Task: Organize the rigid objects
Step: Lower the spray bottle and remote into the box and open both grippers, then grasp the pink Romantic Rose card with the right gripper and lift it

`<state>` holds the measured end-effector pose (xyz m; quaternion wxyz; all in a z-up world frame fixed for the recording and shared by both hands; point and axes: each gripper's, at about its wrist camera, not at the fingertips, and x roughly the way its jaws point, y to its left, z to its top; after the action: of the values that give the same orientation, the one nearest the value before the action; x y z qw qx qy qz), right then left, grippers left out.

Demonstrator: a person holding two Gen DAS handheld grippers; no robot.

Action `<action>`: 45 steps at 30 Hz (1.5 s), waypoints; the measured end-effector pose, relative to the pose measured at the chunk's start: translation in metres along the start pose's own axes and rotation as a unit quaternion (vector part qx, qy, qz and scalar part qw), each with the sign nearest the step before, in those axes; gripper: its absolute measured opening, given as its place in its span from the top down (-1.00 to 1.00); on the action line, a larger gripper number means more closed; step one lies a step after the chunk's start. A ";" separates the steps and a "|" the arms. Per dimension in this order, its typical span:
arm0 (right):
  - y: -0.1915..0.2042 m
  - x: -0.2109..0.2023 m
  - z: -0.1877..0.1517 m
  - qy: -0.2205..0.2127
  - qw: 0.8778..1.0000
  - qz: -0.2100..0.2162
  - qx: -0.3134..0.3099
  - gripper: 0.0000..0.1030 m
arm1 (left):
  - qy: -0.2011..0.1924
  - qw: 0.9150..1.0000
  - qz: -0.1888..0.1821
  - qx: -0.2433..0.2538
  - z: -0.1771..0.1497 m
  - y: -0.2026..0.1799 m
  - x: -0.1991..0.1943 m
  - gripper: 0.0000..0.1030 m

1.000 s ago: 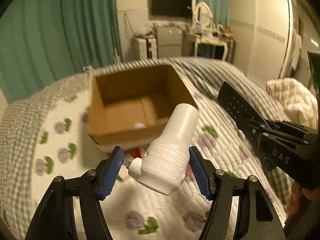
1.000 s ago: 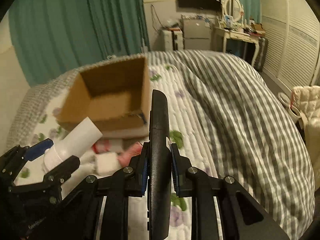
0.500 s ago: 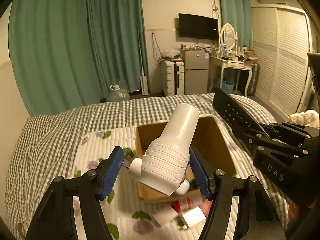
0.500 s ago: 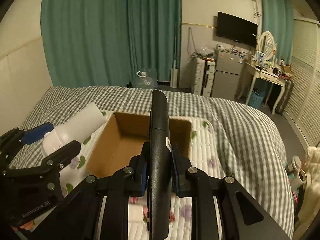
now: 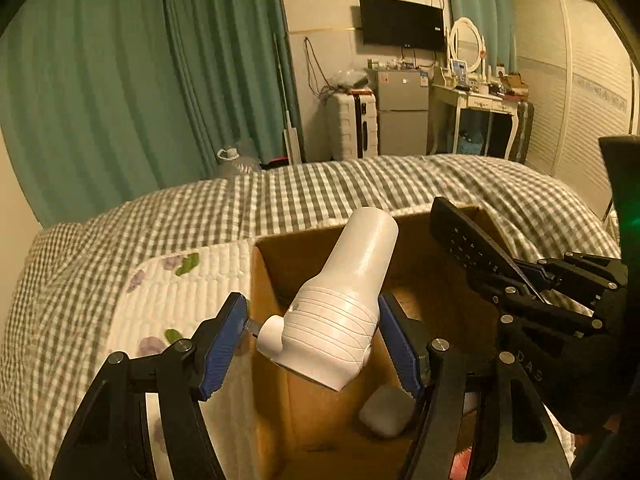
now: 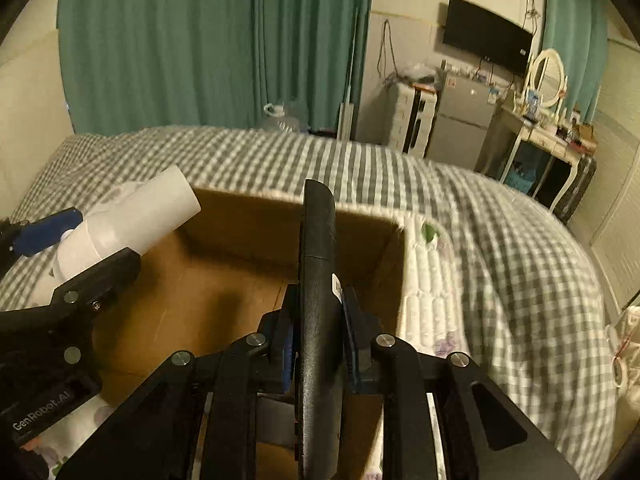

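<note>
My left gripper (image 5: 316, 344) is shut on a white plastic bottle-shaped object (image 5: 340, 300) and holds it over the open cardboard box (image 5: 276, 264) on the bed. My right gripper (image 6: 318, 332) is shut on a black remote control (image 6: 318, 264), held edge-up over the same box (image 6: 224, 280). The remote also shows in the left wrist view (image 5: 468, 248), and the white object shows in the right wrist view (image 6: 132, 216). A small white case (image 5: 386, 410) lies on the box floor.
The box sits on a white flowered quilt (image 5: 176, 300) over a grey checked bedspread (image 6: 500, 240). Green curtains (image 5: 120, 80), a fridge (image 5: 400, 116), a dressing table (image 5: 476, 104) and a wall TV (image 5: 400, 24) stand beyond the bed.
Both grippers have moved forward and down over the box, which now fills the lower view. Each keeps hold of its object.
</note>
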<state>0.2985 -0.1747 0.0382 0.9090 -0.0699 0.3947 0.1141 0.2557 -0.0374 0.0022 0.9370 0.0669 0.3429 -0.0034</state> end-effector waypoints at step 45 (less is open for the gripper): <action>-0.003 -0.131 -0.098 0.021 0.994 0.056 -0.090 -1.00 | 0.037 0.993 0.021 -0.113 -0.102 -0.006 -0.136 -0.74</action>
<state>0.1441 -0.2186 0.0675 0.8826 -0.1311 0.4055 0.1985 0.0856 -0.0353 0.0118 0.9250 -0.0325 0.3741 0.0576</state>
